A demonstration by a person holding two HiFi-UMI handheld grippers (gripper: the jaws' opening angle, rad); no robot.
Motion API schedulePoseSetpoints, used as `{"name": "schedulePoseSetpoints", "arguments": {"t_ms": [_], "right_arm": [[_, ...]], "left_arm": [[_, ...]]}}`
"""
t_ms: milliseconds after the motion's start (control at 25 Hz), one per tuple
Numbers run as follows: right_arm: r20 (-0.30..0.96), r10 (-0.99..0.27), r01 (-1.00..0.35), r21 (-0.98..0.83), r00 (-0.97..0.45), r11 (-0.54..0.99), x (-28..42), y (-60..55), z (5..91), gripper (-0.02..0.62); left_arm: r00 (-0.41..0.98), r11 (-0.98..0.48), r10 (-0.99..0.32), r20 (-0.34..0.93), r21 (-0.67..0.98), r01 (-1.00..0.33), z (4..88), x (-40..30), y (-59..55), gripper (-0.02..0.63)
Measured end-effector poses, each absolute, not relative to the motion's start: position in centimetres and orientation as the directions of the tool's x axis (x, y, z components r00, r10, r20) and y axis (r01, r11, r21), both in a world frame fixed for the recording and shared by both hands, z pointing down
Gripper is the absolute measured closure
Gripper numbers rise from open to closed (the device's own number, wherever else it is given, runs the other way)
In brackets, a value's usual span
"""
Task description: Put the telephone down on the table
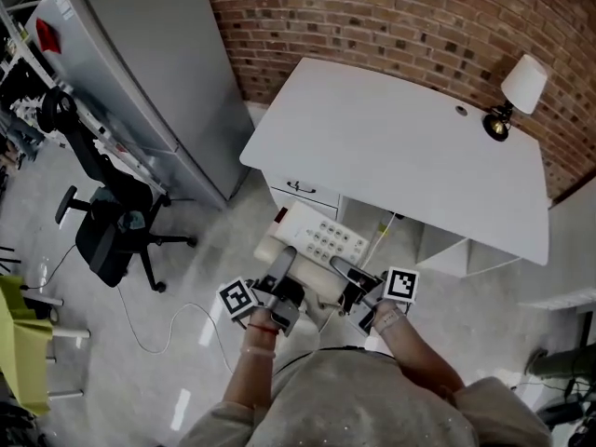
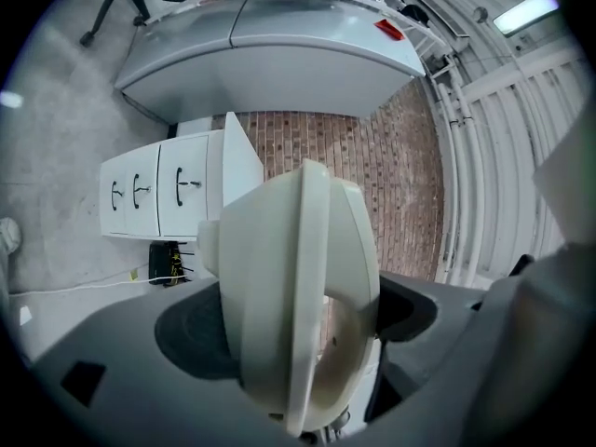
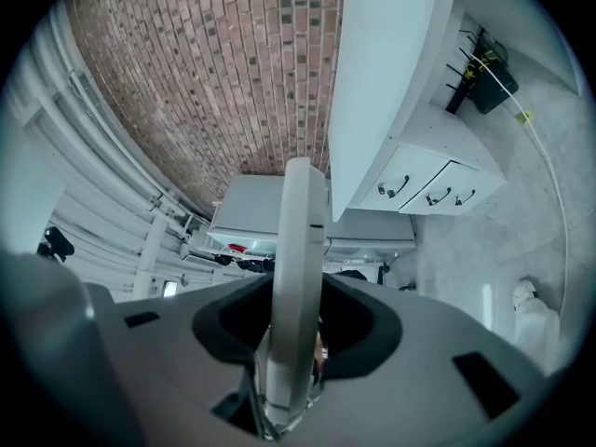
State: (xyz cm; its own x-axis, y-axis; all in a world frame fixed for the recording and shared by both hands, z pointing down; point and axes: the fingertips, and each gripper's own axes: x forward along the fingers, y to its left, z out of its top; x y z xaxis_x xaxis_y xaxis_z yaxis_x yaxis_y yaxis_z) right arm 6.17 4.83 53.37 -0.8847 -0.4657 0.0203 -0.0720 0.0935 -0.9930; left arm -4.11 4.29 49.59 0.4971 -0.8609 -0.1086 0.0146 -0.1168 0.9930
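Your left gripper [image 1: 282, 270] has its jaws pinched on the phone [image 1: 314, 235] at its near left side. Your right gripper [image 1: 343, 270] clamps the phone's thin right edge. The phone hangs between them in the air, keypad up, above the floor [image 1: 186, 277] and just short of the table [image 1: 400, 147], not touching it. Drawers [image 1: 303, 190] sit under the tabletop and a lamp [image 1: 518, 95] stands at its far right corner. A grey cabinet [image 1: 140, 73] and a chair [image 1: 110, 223] stand to your left.
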Motion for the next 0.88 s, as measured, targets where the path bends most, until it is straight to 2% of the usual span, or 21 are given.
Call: {"name": "schedulePoseSetpoints", "arguments": {"t_ms": [880], "right_arm": [[0.047, -0.666, -0.074, -0.997, -0.745, 0.012, -2.2, -6.4, 55.0, 0.445]], "left_arm": [[0.687, -0.068, -0.722, -0.079, 0.997, 0.044, 51.8, -12.0, -9.5, 0.192]]}}
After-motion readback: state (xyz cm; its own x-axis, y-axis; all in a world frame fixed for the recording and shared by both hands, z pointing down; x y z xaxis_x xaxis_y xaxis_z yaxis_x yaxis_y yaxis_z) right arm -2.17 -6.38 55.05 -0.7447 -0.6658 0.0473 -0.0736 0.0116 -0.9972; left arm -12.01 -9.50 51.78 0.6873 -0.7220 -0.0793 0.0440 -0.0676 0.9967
